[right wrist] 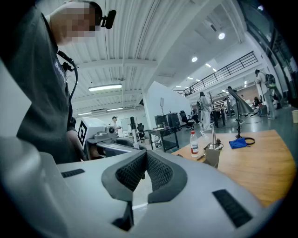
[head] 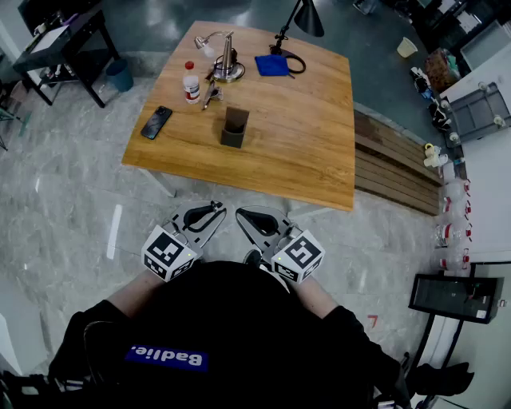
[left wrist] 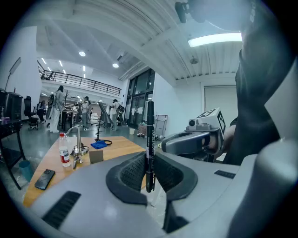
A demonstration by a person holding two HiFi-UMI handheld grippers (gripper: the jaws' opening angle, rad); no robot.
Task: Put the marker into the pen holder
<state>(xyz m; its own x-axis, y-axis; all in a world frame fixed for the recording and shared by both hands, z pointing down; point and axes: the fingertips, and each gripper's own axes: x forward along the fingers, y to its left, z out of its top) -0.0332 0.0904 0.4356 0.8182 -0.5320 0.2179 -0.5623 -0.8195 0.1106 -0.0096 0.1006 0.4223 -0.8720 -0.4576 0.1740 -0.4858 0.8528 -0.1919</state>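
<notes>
A black marker (left wrist: 150, 144) stands upright between the jaws of my left gripper (left wrist: 150, 163), which is shut on it. In the head view both grippers are held close to the person's body, off the table's near edge: the left gripper (head: 209, 217) on the left, the right gripper (head: 249, 220) beside it. The right gripper (right wrist: 145, 160) is shut with nothing between its pads. The dark square pen holder (head: 235, 128) stands upright near the middle of the wooden table (head: 311, 152), well ahead of both grippers. The pen holder (left wrist: 96, 156) also shows small in the left gripper view and the pen holder (right wrist: 212, 157) in the right gripper view.
On the table's far left lie a phone (head: 156, 121), a small bottle (head: 191, 82) with a red cap and a metal lamp base (head: 226, 68). A blue cloth (head: 272, 65) and a black lamp (head: 307, 16) sit at the back. Wooden pallets (head: 395, 168) lie to the table's right.
</notes>
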